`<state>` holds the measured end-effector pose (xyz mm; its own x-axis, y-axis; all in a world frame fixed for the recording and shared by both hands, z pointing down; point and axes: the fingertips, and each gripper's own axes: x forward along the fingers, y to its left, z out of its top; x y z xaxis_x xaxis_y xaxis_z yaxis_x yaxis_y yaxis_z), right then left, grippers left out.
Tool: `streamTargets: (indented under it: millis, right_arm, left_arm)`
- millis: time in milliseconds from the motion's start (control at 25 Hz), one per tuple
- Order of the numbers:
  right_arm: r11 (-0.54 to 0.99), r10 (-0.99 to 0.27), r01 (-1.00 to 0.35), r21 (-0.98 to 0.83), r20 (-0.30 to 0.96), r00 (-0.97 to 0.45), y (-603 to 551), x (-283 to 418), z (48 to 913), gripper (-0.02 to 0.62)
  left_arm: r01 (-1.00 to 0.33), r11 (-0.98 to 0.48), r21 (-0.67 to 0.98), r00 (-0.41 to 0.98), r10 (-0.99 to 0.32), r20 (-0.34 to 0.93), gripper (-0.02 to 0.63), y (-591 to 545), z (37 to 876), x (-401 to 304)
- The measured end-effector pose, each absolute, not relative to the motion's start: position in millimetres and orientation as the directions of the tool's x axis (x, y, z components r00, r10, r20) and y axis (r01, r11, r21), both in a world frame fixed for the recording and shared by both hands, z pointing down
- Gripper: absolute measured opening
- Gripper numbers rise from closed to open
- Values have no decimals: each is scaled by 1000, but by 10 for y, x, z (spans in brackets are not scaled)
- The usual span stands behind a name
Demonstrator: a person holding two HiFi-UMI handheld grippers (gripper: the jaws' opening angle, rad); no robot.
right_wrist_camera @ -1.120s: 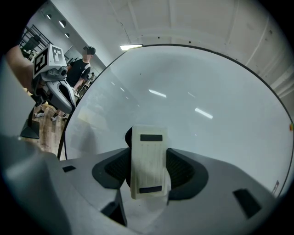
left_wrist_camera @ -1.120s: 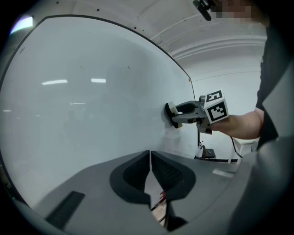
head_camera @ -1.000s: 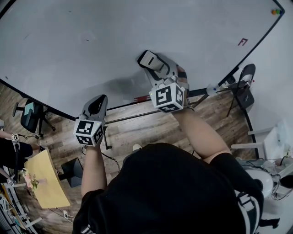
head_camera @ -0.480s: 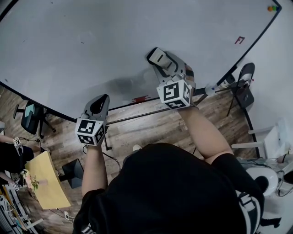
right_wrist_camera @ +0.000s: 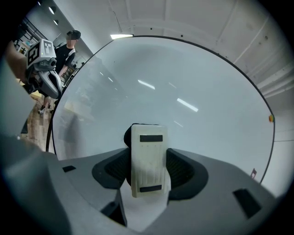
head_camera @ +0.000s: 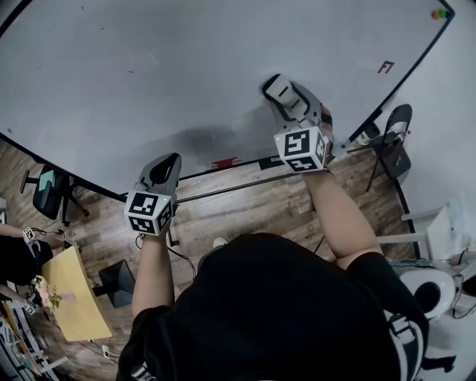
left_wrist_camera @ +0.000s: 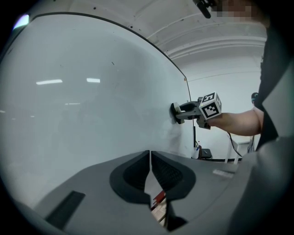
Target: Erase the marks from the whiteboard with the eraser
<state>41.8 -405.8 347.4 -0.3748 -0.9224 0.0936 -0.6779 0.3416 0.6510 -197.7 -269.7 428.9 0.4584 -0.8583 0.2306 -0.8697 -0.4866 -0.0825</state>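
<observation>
The white eraser with its dark felt side is pressed flat on the whiteboard, and my right gripper is shut on it. In the head view that gripper and eraser are at the board's lower right. A small red mark lies further right, apart from the eraser; it also shows as the red mark in the right gripper view. A faint grey smudge sits left of the eraser. My left gripper is shut and empty near the board's lower edge, jaws together.
Coloured magnets cling to the board's top right corner. A red strip lies on the board's ledge. A black chair stands at the right, an office chair and a yellow table at the left. A person stands behind.
My right gripper has slid the eraser to the right and a little up along the board. The left gripper has hardly moved.
</observation>
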Motion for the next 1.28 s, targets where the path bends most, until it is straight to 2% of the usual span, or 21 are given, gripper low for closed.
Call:
streamTargets:
  millis: [520,1280]
  right_arm:
    - [309,-944,-717,626,109,-311,-4192,893,3495,235]
    - [312,-942,-724,615,102,-320,-4198,910,3502,235]
  left_arm:
    - [-860,-503,-83,472,-848,243,23,-2712,4313,-1800]
    - [-869,-488,-78,453,-849,273,23,-2669,4338,-1809]
